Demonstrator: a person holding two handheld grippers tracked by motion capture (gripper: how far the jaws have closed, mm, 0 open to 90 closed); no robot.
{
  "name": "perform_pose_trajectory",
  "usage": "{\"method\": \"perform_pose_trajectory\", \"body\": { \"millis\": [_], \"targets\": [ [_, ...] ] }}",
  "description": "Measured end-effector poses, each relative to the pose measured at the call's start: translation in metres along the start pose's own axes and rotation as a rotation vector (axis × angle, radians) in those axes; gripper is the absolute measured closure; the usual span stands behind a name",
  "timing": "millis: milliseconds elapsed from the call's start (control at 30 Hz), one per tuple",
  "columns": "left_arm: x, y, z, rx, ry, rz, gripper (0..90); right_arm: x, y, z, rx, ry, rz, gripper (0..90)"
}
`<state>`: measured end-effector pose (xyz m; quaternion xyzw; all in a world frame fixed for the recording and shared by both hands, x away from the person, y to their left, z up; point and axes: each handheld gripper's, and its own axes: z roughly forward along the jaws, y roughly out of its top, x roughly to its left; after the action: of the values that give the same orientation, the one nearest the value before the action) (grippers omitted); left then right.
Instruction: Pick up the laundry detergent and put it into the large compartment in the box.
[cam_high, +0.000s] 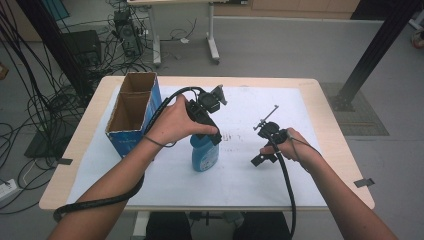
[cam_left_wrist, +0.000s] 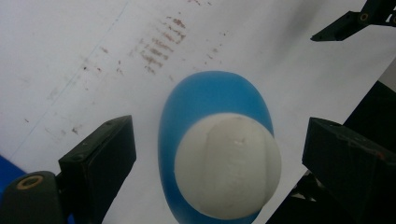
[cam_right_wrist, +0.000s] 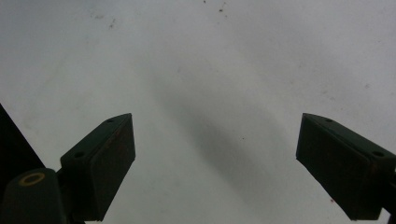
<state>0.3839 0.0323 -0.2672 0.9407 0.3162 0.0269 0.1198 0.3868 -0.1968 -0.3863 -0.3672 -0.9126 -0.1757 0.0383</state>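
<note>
White paper-covered table (cam_high: 260, 180): left gripper (cam_left_wrist: 219, 154), jaws spread, poised straddling the upright blue plastic bottle's white cap (cam_left_wrist: 229, 165) for grasping; right gripper (cam_right_wrist: 215, 154), mid-right, gapes idle.

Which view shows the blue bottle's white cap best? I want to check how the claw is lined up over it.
The left gripper view: the white cap sits large between the open left claw, seen from straight above. In the high view the hand and claw cover the blue bottle's top. The right gripper view faces the white sheet.

Bottle (cam_high: 204, 154) on table (cam_high: 325, 145), right of box (cam_high: 131, 114).
</note>
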Motion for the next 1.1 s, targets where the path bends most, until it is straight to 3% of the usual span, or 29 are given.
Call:
{"method": "perform_pose_trajectory", "body": {
  "millis": [1100],
  "targets": [
    [0.0006, -0.0007, 0.0001, 0.002, 0.002, -0.004, 10.1, 0.0004, -0.0001, -0.0003, 0.0, -0.001, -0.005, 11.4]
  ]
}}
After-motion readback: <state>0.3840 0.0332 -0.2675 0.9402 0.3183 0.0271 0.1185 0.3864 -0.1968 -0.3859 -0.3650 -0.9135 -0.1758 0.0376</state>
